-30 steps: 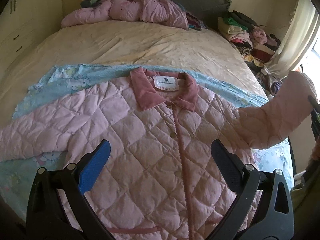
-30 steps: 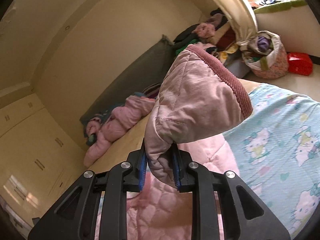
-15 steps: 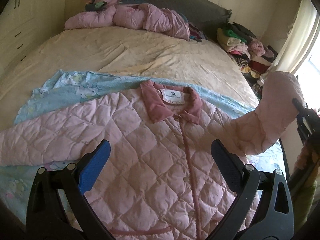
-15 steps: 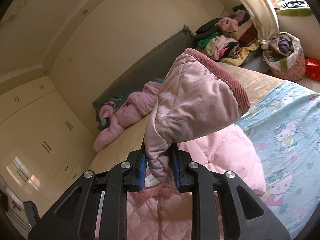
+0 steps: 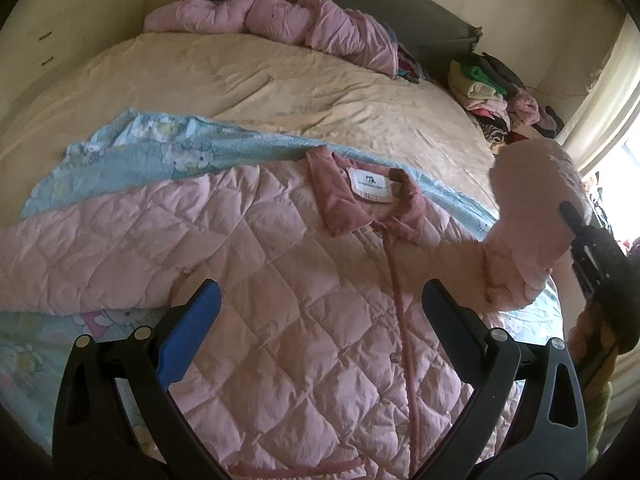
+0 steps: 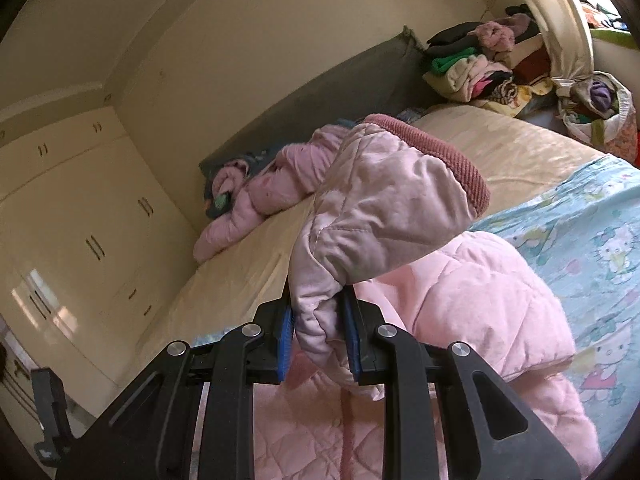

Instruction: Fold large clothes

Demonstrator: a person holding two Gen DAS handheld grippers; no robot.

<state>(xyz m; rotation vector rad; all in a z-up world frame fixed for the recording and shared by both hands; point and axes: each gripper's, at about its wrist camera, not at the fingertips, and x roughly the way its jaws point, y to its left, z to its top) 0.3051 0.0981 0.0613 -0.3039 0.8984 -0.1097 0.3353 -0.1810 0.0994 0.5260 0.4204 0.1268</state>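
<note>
Across the bed lies the pink quilted jacket, buttoned front up; the right gripper, clamped on its sleeve cuff, seems mid-fold and should next lay it across the chest, while the left gripper hovers, jaws apart

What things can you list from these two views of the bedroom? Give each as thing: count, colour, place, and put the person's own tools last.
Quilted padded jacket: one, pale pink with darker pink collar, spread front-up on the near bed.
Jacket sleeve: one, pink with ribbed cuff, lifted off the bed.
Cartoon-print sheet: one, light blue, under the jacket.
Bed cover: one, cream, across the mattress.
Bundled quilted garment: one heap, pink, at the headboard.
Padded headboard: one, grey, against the wall.
Clothes pile: one, mixed colours, beside the bed's far corner.
Built-in wardrobe: cream, along the wall.
Left gripper: black with blue pads, jaws open above the jacket.
Right gripper: black, jaws clamped on the sleeve.
</note>
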